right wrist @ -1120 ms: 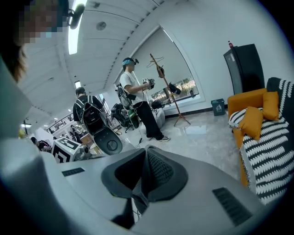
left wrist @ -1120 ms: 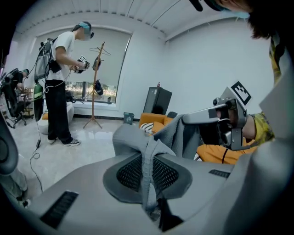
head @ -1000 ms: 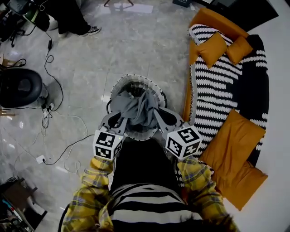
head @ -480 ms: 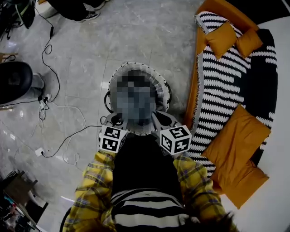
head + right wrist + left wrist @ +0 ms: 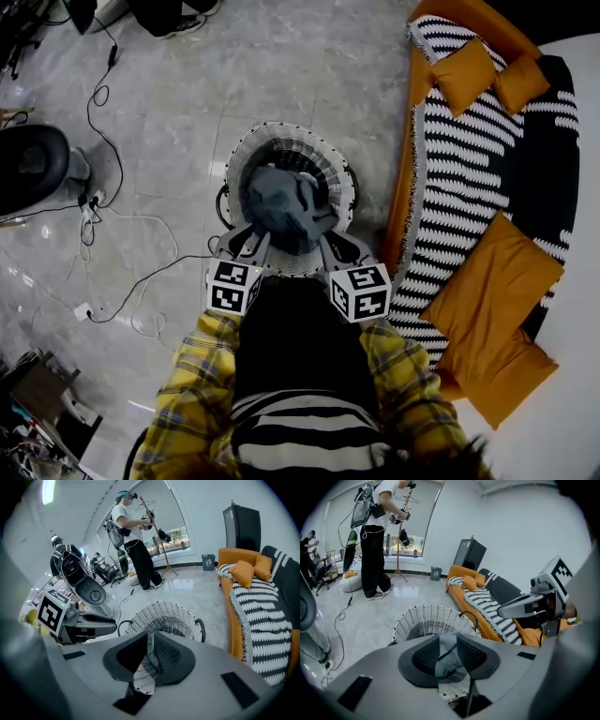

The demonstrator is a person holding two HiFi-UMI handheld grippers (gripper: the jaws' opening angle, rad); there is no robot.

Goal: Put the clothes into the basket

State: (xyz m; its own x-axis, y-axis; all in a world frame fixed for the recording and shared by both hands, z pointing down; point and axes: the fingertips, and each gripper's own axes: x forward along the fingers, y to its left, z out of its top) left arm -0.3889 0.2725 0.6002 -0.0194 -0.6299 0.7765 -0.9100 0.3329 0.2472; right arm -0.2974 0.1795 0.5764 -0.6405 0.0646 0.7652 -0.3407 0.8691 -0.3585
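A white woven basket (image 5: 335,171) stands on the floor in front of me, and a grey garment (image 5: 284,204) lies bunched inside it. My left gripper (image 5: 255,242) reaches over the near rim; its jaws have just been opening, and a loose fold of the garment (image 5: 446,656) still lies in the gap. My right gripper (image 5: 328,246) is beside it, shut on a thin strip of the same cloth (image 5: 151,651). The basket (image 5: 423,620) (image 5: 171,616) shows just beyond the jaws of the left gripper (image 5: 447,638) and the right gripper (image 5: 150,638).
An orange sofa (image 5: 405,216) with a black-and-white striped throw (image 5: 459,159) and orange cushions (image 5: 487,281) runs along the right. Cables (image 5: 122,225) trail over the floor at left, near a black chair (image 5: 33,173). A person (image 5: 375,536) stands by a coat stand.
The grey garment hung above the basket a second ago and now lies down inside it. Both grippers have sunk to the basket's near rim.
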